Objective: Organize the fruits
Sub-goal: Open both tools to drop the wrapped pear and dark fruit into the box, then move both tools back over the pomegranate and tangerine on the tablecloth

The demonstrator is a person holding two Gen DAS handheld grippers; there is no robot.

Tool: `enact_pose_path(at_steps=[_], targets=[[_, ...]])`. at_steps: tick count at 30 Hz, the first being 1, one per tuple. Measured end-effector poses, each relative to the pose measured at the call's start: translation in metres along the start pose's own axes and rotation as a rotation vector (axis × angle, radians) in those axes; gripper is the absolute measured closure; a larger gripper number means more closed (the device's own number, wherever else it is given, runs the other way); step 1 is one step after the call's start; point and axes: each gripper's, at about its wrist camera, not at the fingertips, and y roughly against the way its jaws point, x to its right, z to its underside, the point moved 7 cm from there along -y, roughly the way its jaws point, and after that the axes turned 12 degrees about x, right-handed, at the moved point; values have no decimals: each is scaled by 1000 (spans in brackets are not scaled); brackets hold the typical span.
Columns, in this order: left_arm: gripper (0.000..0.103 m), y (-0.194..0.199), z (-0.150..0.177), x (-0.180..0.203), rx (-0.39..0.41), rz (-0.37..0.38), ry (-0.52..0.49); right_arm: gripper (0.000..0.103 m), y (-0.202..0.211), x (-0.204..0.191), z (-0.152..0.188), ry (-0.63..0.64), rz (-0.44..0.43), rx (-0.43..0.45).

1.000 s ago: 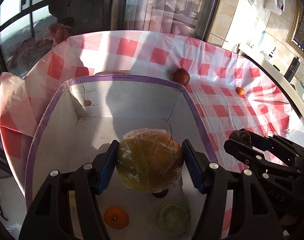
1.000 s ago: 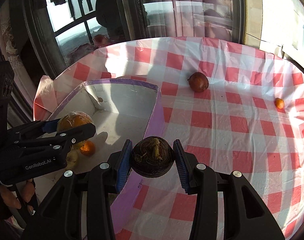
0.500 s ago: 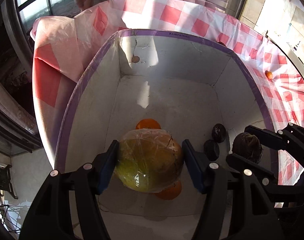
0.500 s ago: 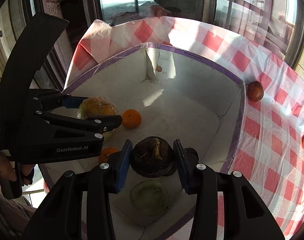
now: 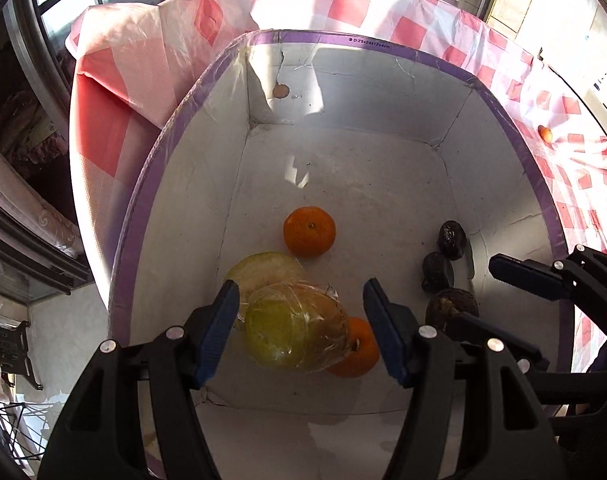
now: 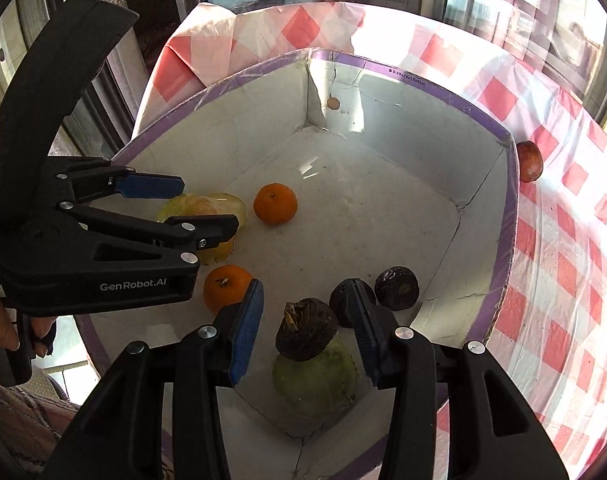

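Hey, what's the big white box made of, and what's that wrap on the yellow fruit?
The box looks like matte white cardboard: creased corners, small tears, purple tape edging its rim. The wrapped fruit seems covered in thin clear plastic film, glossy and wrinkled.

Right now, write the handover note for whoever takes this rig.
Left gripper: open over the box, pads apparently clear of the wrapped yellow fruit lying below.
Right gripper: jaws opening, dark fruit between them, resting on a green fruit.
Done: two oranges and two more dark fruits are in the box.
Left: red-brown fruit and small orange on the tablecloth outside.
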Motion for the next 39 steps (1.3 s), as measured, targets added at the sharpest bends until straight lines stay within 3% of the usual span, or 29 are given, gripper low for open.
enact_pose_path(at_steps=[2, 9, 25, 32, 39], targets=[[35, 2, -2, 2, 6, -3, -11, 49, 2, 1, 0, -11, 3, 7], [27, 3, -3, 4, 8, -13, -35, 48, 7, 10, 2, -62, 11, 22], [22, -6, -6, 8, -12, -36, -47, 43, 17, 16, -4, -103, -15, 79], [11, -2, -24, 15, 58, -73, -6, 40, 38, 48, -3, -190, 0, 148], [9, -1, -50, 36, 121, -156, -23, 35, 55, 65, -2, -286, -147, 200]])
